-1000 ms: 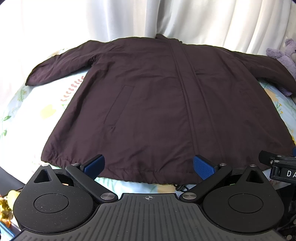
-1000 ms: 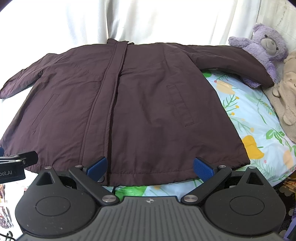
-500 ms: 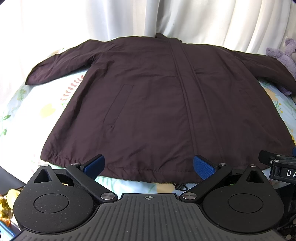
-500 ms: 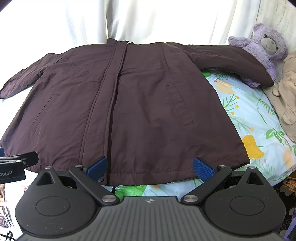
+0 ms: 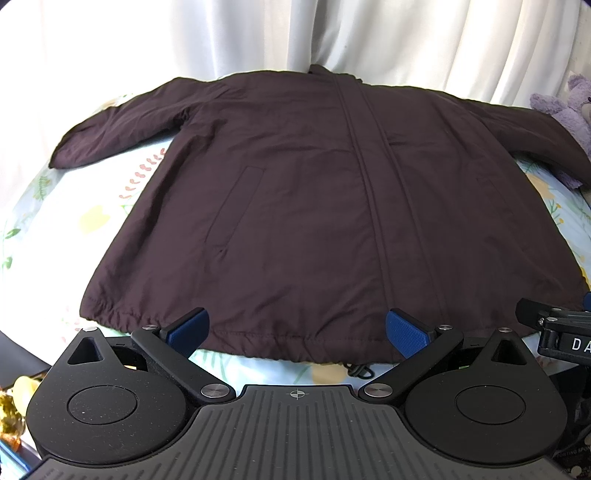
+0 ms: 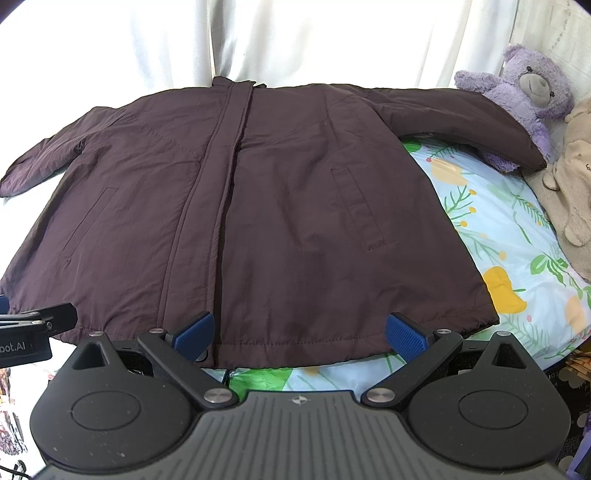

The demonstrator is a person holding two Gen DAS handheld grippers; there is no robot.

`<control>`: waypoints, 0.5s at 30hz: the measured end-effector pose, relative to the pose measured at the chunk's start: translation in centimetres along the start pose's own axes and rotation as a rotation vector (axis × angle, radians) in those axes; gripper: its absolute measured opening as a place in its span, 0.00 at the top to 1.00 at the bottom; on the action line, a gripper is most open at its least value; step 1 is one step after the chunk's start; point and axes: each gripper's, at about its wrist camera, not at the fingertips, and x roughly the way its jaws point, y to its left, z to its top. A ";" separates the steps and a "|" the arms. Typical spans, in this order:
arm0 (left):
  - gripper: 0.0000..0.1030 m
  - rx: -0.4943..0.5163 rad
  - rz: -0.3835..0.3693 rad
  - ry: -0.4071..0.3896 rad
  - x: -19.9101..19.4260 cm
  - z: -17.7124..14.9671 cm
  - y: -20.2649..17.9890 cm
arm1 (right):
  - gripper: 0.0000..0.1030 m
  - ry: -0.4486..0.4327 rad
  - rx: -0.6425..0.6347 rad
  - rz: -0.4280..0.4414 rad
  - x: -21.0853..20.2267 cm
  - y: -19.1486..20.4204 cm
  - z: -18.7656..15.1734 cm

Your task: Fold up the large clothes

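Observation:
A large dark maroon jacket lies flat and front up on the bed, both sleeves spread out, collar at the far side; it also shows in the right wrist view. My left gripper is open and empty, just short of the hem at the jacket's left half. My right gripper is open and empty at the hem of the right half. Each gripper shows at the edge of the other's view: the right one and the left one.
The bed has a light blue floral sheet. A purple teddy bear and a beige plush toy lie by the right sleeve end. White curtains hang behind the bed.
Both grippers have drawn very slightly nearer the hem; the jacket has not moved.

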 end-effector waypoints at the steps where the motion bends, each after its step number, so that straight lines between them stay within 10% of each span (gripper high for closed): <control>1: 0.00 -0.001 0.000 0.000 0.0 0.0 0.0 | 0.04 0.000 -0.001 0.000 0.0 0.0 0.0; 15: 0.00 -0.004 -0.004 0.007 -0.1 0.2 0.0 | 0.04 0.002 0.004 0.001 0.1 -0.2 -0.1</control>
